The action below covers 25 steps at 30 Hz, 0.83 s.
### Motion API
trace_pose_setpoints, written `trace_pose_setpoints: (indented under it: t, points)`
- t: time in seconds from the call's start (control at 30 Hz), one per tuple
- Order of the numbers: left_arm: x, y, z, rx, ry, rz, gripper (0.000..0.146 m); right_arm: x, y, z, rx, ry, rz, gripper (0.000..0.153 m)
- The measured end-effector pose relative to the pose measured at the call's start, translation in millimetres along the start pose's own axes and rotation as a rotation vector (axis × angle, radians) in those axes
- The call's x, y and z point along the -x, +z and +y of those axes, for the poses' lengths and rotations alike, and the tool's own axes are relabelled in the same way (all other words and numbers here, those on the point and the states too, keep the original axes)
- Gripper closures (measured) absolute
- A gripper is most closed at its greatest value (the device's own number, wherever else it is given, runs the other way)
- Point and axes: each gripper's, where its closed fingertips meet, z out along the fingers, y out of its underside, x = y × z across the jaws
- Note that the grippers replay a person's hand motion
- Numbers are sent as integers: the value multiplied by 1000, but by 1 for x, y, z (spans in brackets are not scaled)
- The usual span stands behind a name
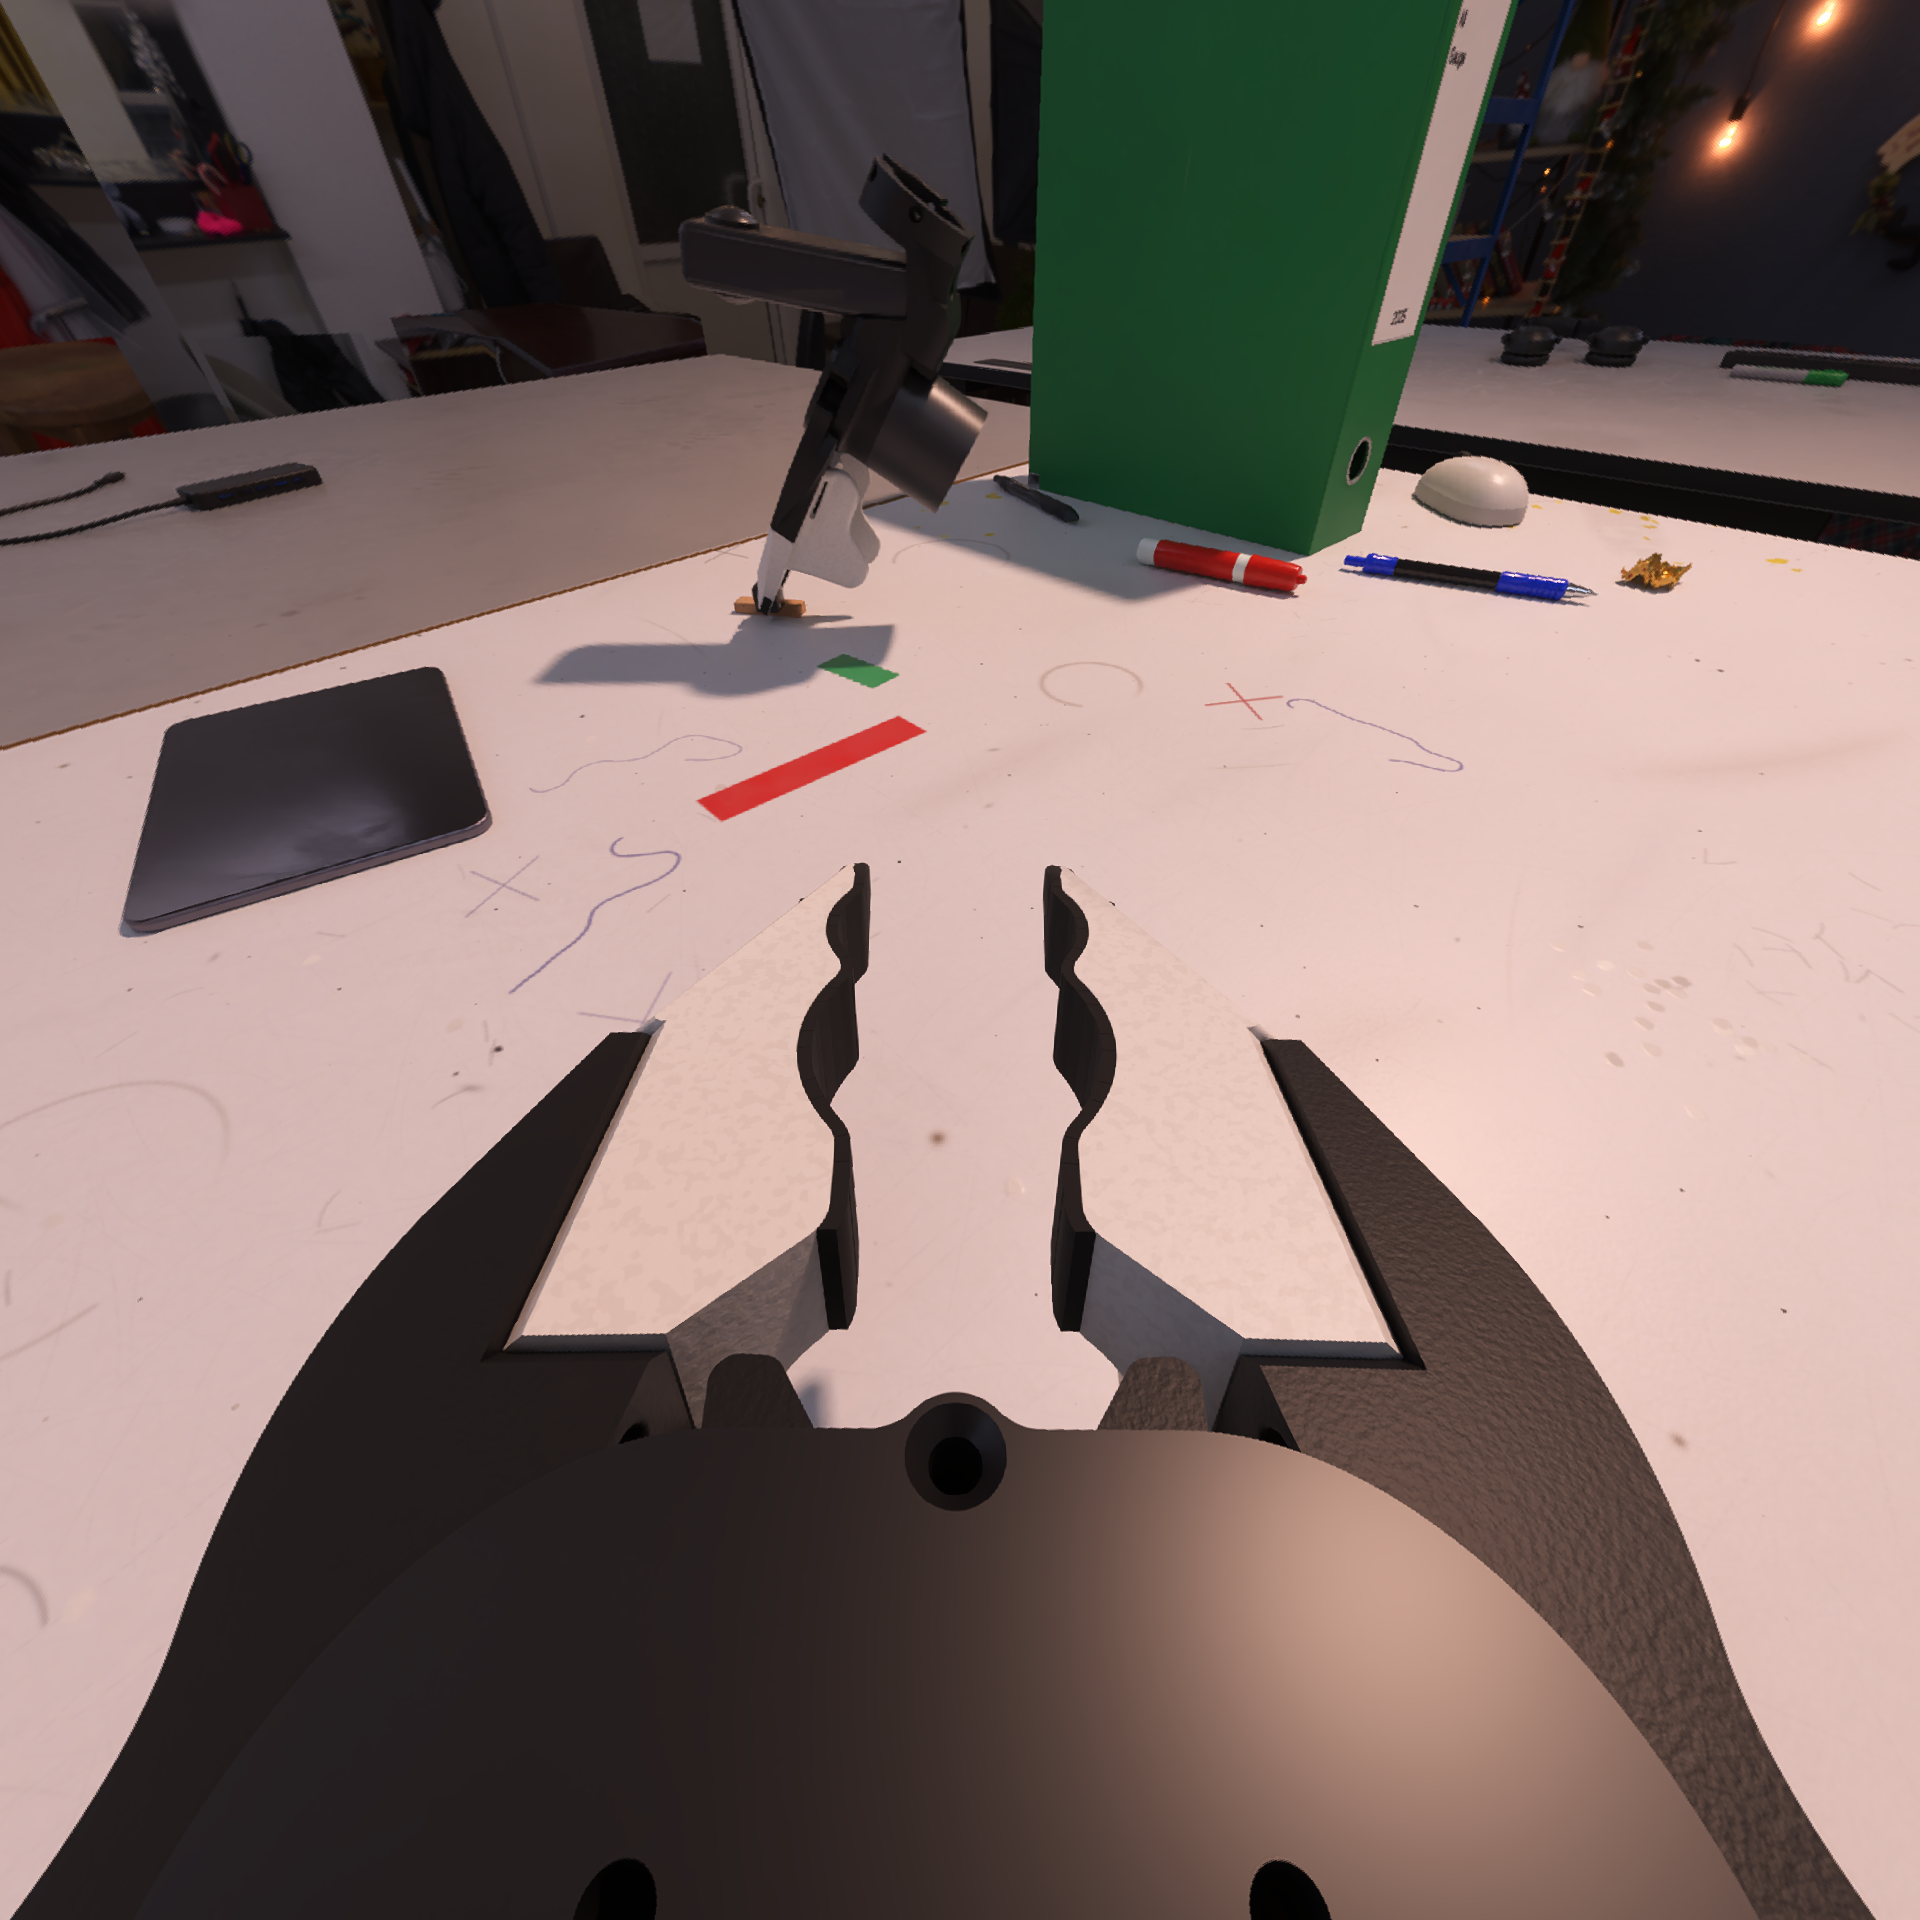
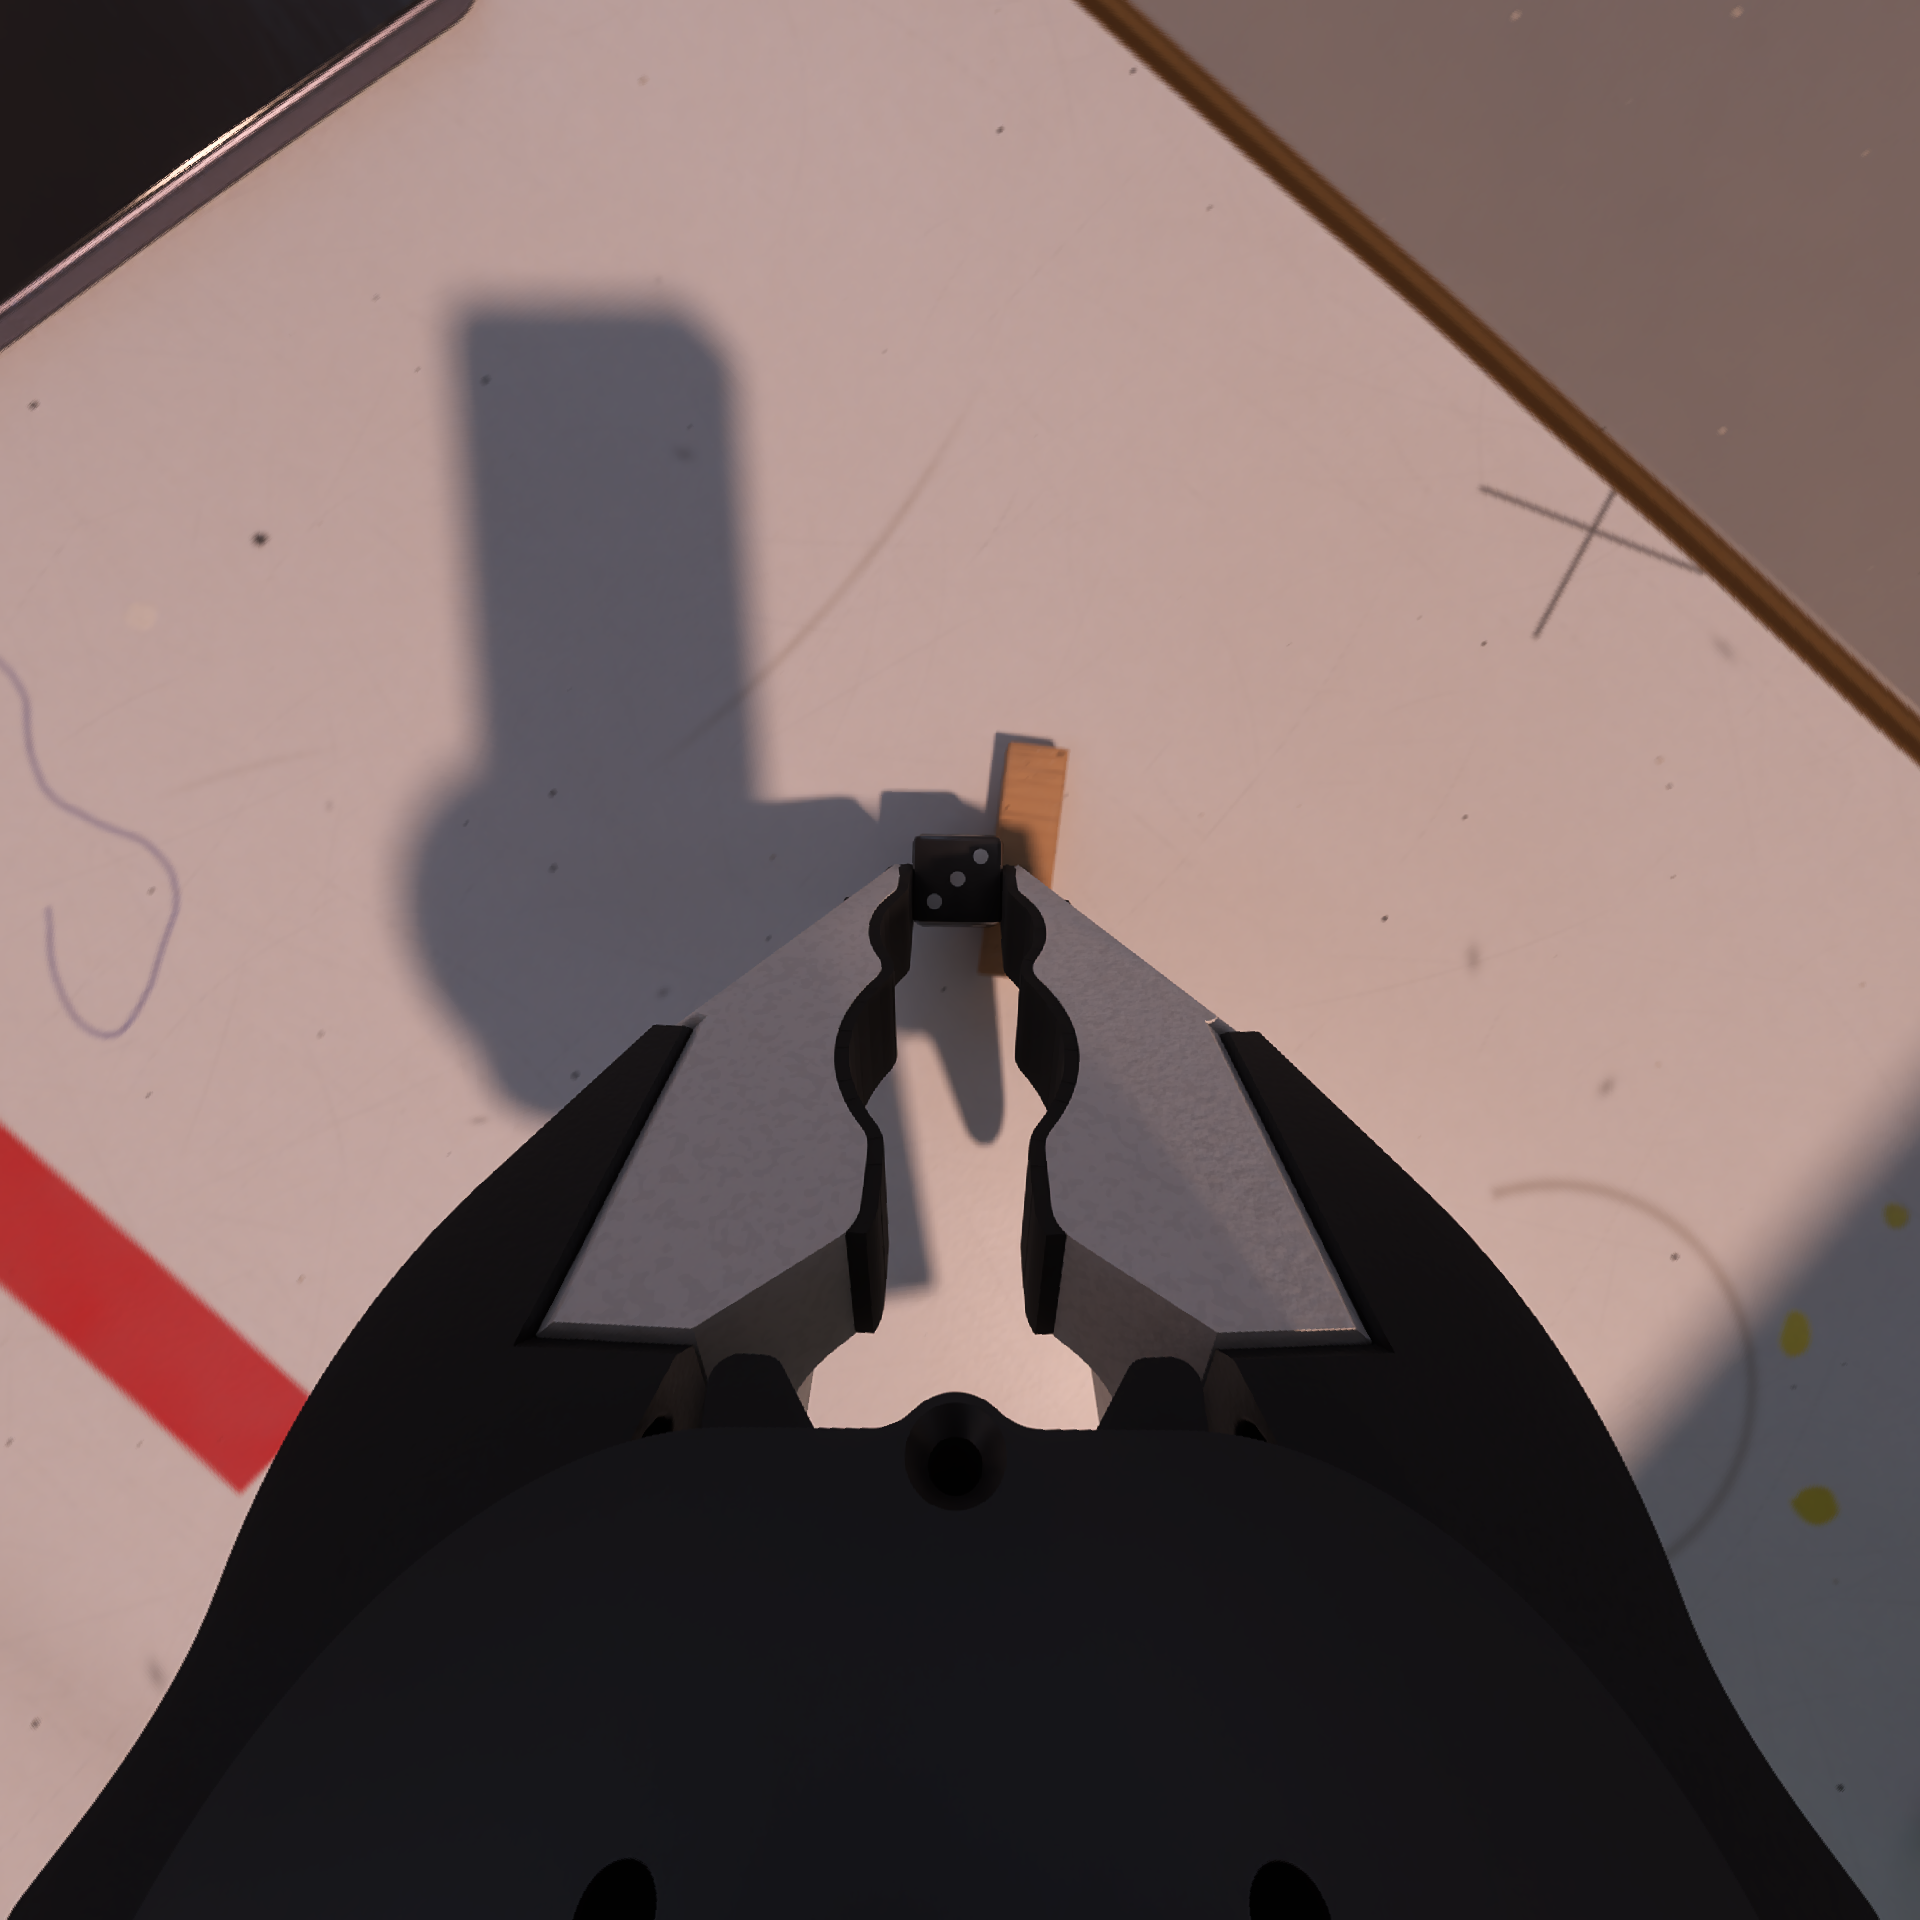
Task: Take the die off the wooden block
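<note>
A small black die (image 2: 957, 879) with white pips sits between the tips of my right gripper (image 2: 957, 896), which is shut on it. A thin wooden block (image 2: 1031, 805) lies on the white table just right of the die and partly behind the right finger. In the left wrist view the right gripper (image 1: 770, 601) points steeply down onto the wooden block (image 1: 770, 606) far ahead; the die is hidden there. My left gripper (image 1: 956, 883) is open and empty, low over the table, well short of the block.
A dark tablet (image 1: 301, 795) lies at the left, also in the right wrist view (image 2: 187, 125). A red tape strip (image 1: 810, 767), a green tape patch (image 1: 857, 671), a green binder (image 1: 1236, 260), a red marker (image 1: 1221, 566), a blue pen (image 1: 1465, 575) and a white mouse (image 1: 1473, 490) are beyond. The table edge (image 2: 1507, 343) runs close behind the block.
</note>
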Motion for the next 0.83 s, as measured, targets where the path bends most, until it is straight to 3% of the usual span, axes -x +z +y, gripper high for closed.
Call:
trace_pose_setpoints:
  t: [0.23, 0.43, 0.57, 0.67, 0.73, 0.83]
  points:
    - [6, -2, -1, -1, 7, -21, 114, 29, -22, 30, -10, 57, -35, 137]
    - [0, -6, -12, -28, 24, -18, 114, 75, -68, 75, -20, 204, -70, 137]
    - [-11, -9, -23, -53, 39, 5, 114, 132, -127, 100, -125, 195, -132, 137]
    - [-21, -12, -34, -79, 60, 16, 115, 171, -193, 117, -256, 117, -152, 137]
    - [-26, -14, -39, -90, 72, 20, 115, 174, -240, 132, -322, 89, -118, 137]
    - [-31, -15, -42, -96, 82, 26, 115, 139, -291, 161, -315, 105, 14, 137]
